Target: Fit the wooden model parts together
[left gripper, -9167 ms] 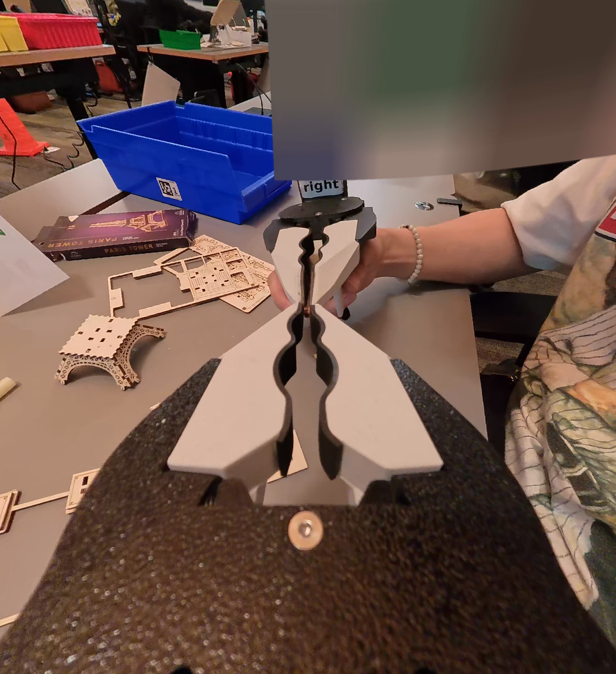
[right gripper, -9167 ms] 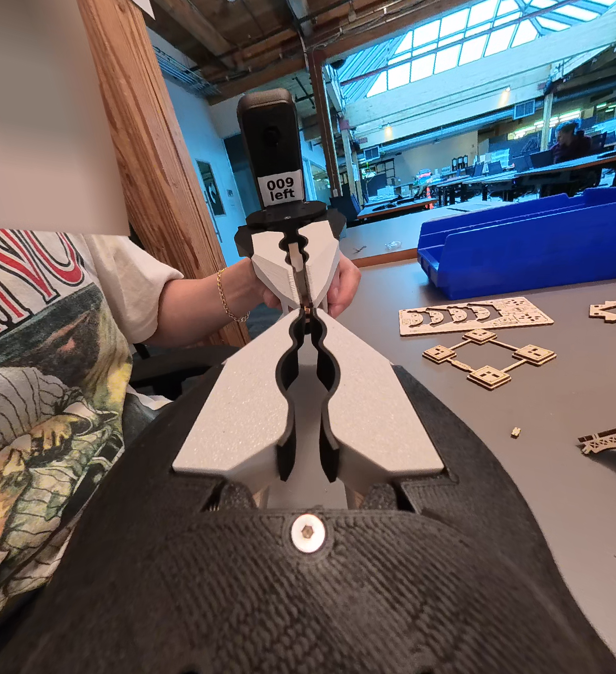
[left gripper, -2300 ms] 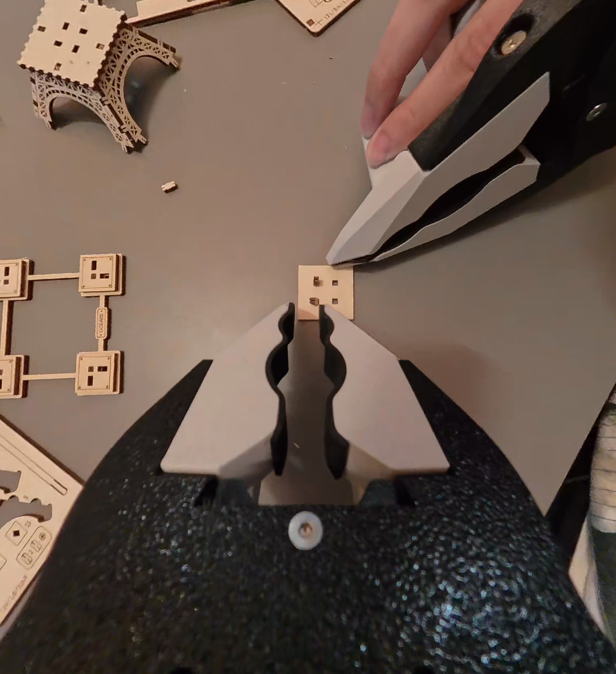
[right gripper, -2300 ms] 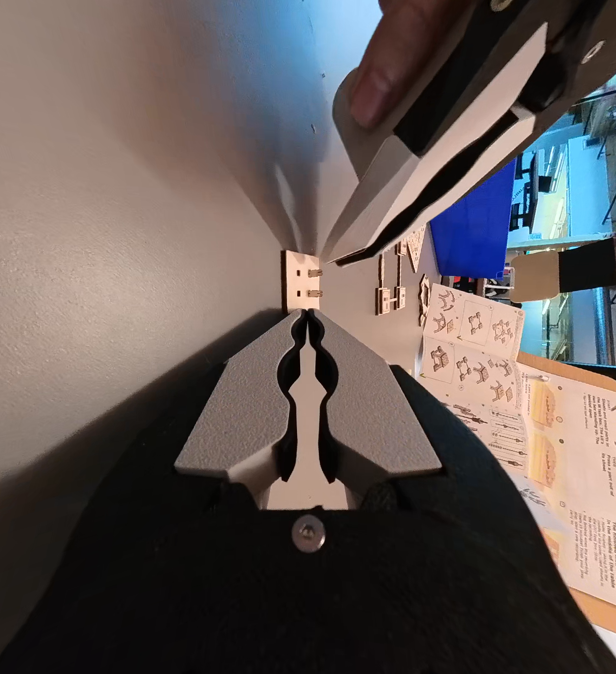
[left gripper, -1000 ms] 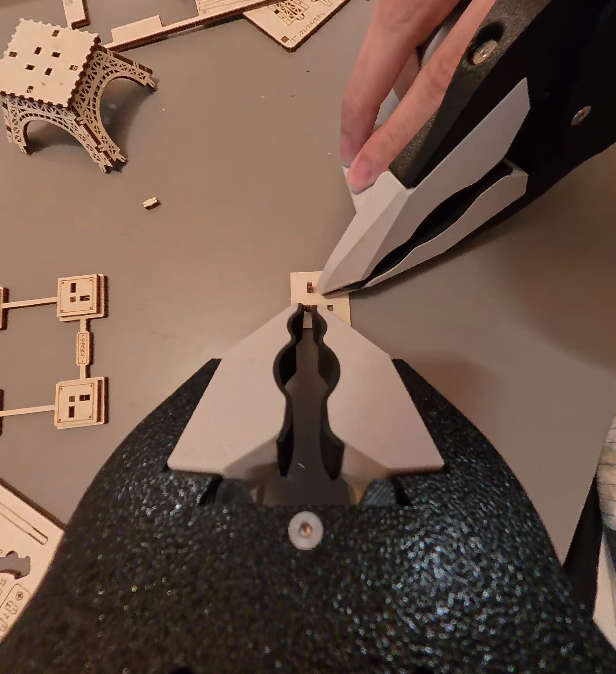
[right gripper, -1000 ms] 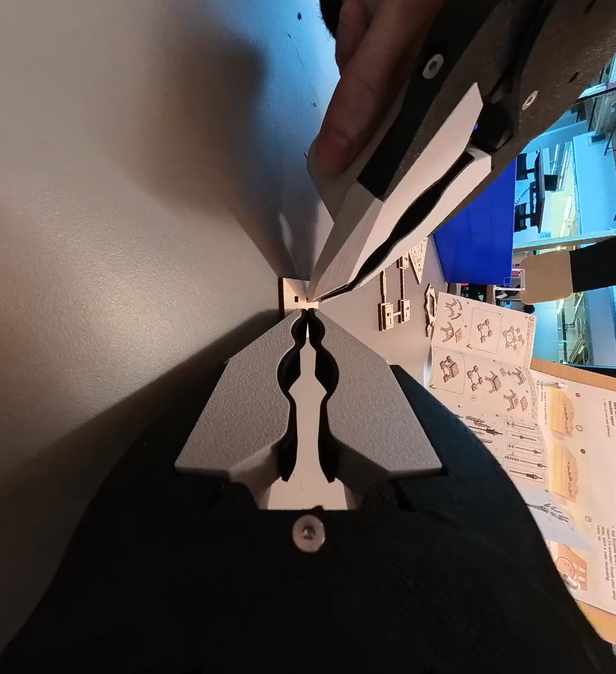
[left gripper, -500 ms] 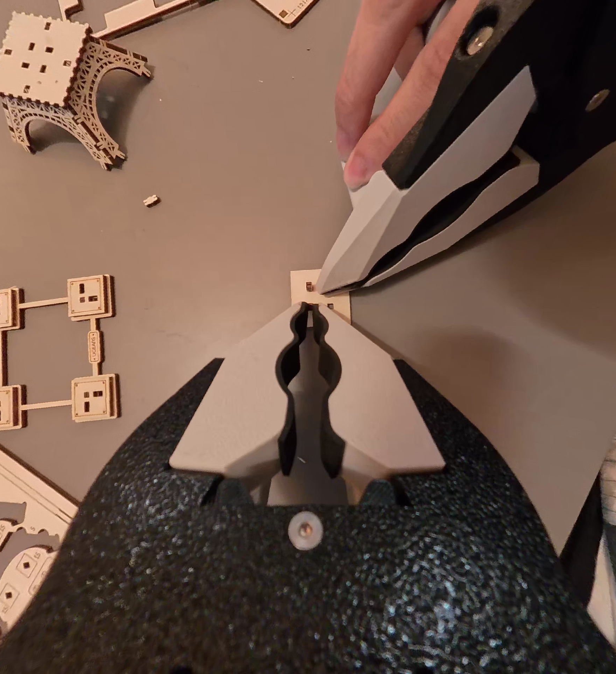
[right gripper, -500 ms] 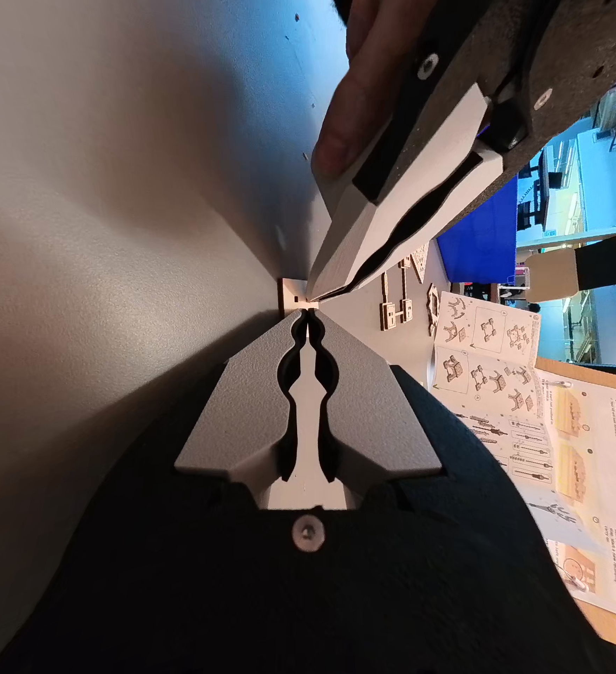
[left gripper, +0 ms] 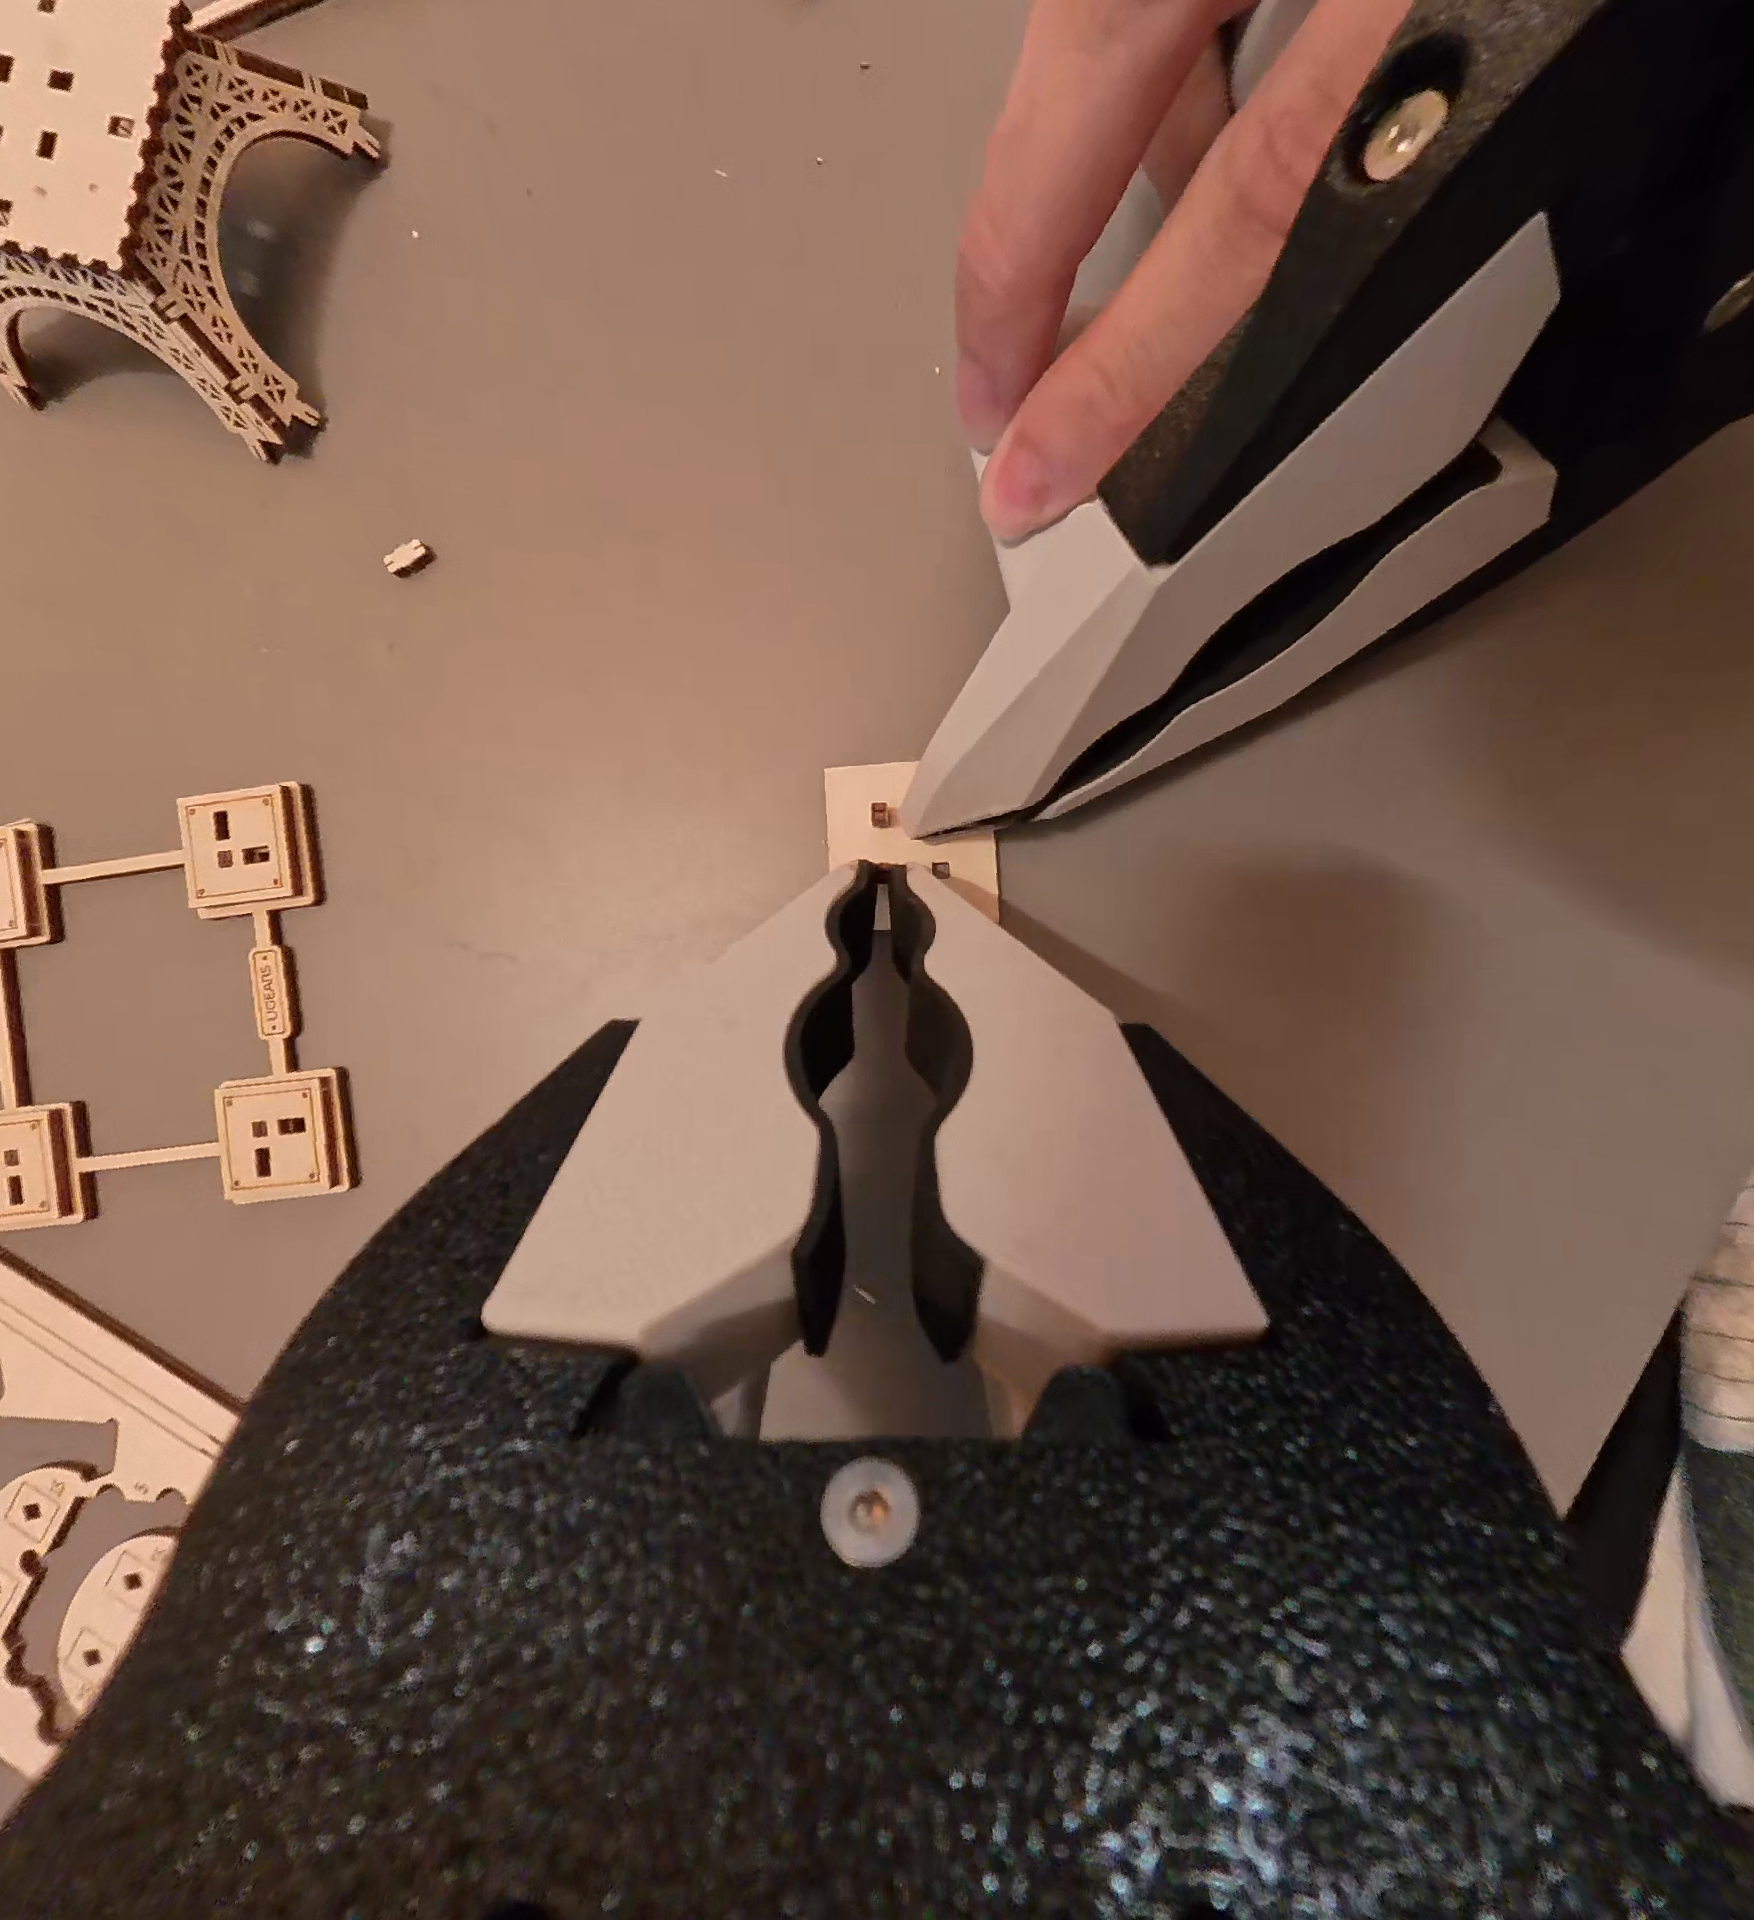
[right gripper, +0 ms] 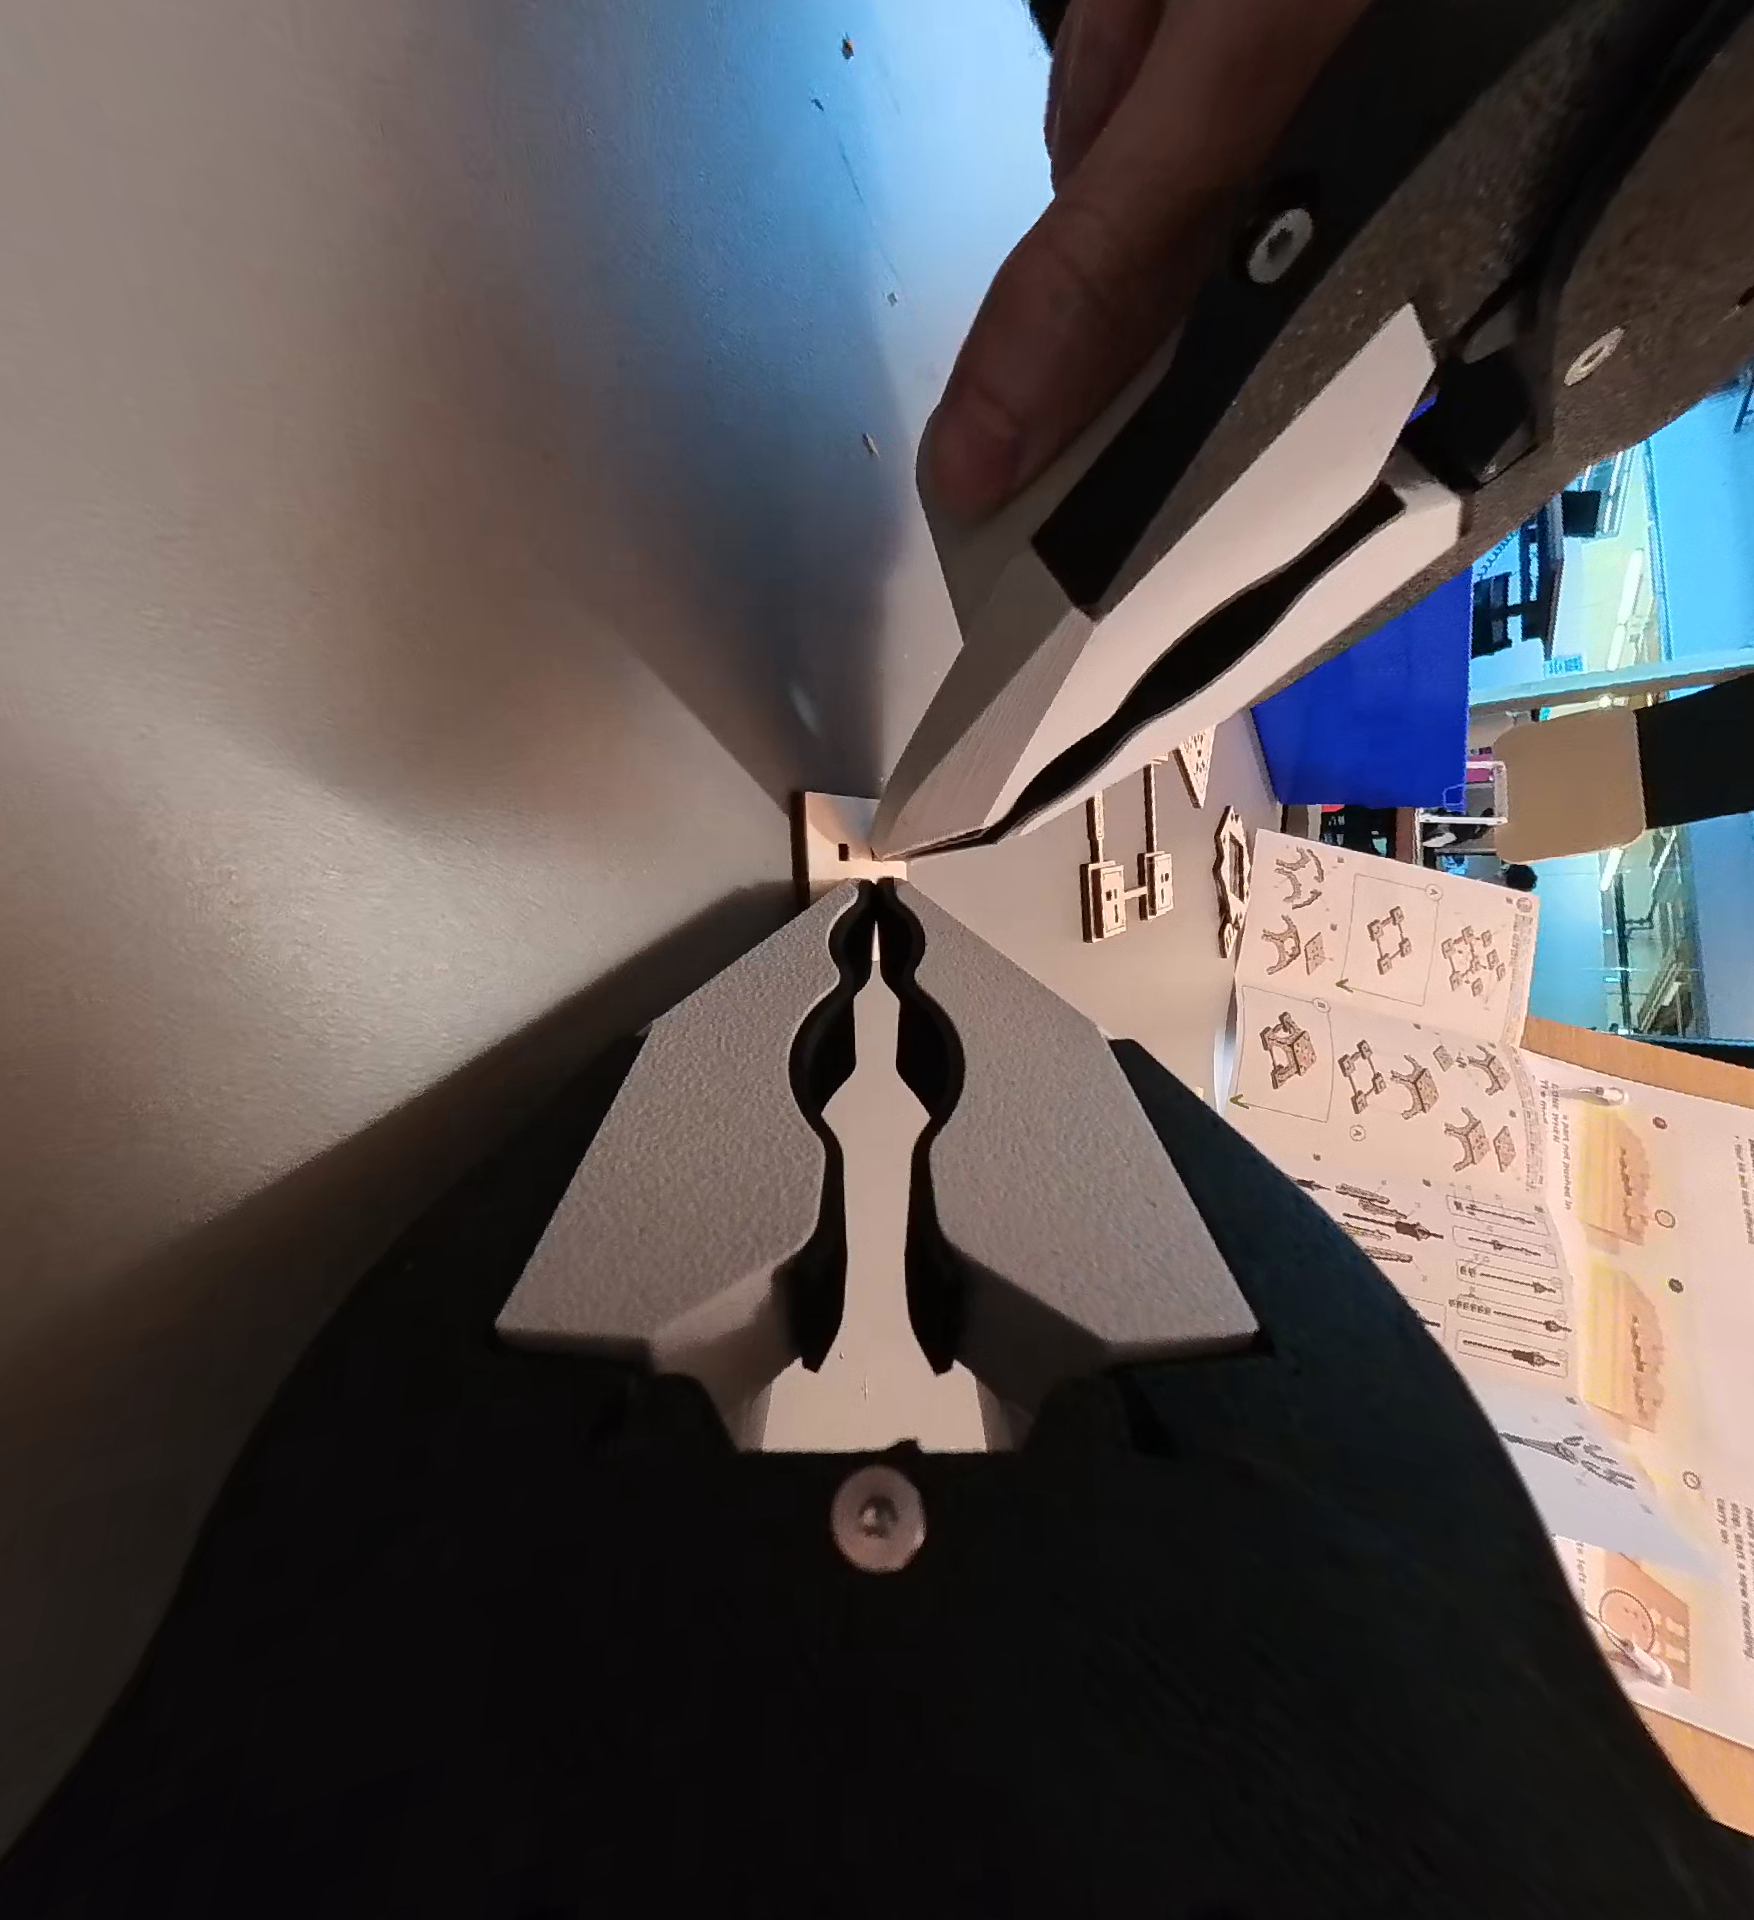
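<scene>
the small pale square wooden plate with little square holes point(left gripper: 857, 805) lies flat on the grey worktop point(left gripper: 592, 623), not far from the worktop's right edge as the left wrist view shows it. both claws meet over it.

the left claw point(left gripper: 885, 878) has its two grey fingers nearly closed, and a thin pale wooden piece point(left gripper: 883, 906) stands between the tips, touching the near edge of the plate. the claw looks clenched on this piece. the right claw point(left gripper: 920, 826) comes from the upper right, tilted down, with its tips pressed together and resting on the top of the plate beside one hole. i cannot tell if something is between its tips. a hand point(left gripper: 1091, 281) lies on the upper finger of this claw.

in the right wrist view the same plate point(right gripper: 826, 857) is seen edge-on, with the right claw point(right gripper: 878, 888) just at it and the left claw point(right gripper: 888, 842) above.

towards the far left corner stands a pale wooden lattice tower base with arches point(left gripper: 114, 197). near the left edge lies a flat wooden frame with four square pads point(left gripper: 140, 997), and a cut-out wooden sheet point(left gripper: 31, 1496) is at the near left. a tiny wooden chip point(left gripper: 407, 558) lies apart between them. a printed instruction booklet point(right gripper: 1424, 1049) lies beyond the frame in the right wrist view.
</scene>
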Motion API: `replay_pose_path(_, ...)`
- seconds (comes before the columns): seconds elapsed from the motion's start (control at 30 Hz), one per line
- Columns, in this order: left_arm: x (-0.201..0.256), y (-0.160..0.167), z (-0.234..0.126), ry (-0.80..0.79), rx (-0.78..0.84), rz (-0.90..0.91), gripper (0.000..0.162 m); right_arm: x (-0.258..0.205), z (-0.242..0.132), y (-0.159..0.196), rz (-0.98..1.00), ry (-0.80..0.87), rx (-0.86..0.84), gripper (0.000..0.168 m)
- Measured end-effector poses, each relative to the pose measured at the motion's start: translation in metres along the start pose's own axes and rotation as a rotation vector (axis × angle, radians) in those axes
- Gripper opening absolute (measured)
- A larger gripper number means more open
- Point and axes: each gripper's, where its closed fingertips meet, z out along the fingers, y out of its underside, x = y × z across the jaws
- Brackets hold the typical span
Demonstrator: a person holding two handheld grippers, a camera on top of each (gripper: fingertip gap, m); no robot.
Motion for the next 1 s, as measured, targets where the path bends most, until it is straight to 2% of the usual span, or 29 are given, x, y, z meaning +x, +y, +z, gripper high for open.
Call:
replay_pose_path(0.4, 0.002, 0.000, 0.000, -0.037, 0.055, 0.028, 0.001, 0.000, 0.002, -0.001, -0.001, 0.001, -0.003, 0.000)
replay_pose_path(0.53, -0.003, -0.001, -0.001, -0.099, 0.080, 0.066, 0.013, -0.001, 0.004, -0.003, 0.012, 0.000, 0.002, 0.000)
replay_pose_path(0.63, 0.001, -0.005, -0.004, -0.074, 0.132, 0.055, 0.033, -0.001, 0.006, -0.004, 0.023, -0.002, 0.006, 0.000)
replay_pose_path(0.87, -0.006, -0.009, -0.019, -0.074, 0.230, -0.036, 0.036, -0.001, 0.008, -0.008, 0.075, 0.001, 0.040, 0.000)
replay_pose_path(1.0, -0.002, 0.002, -0.019, -0.056, 0.210, -0.050, 0.035, 0.026, -0.008, -0.001, 0.187, 0.074, 0.102, 0.000)
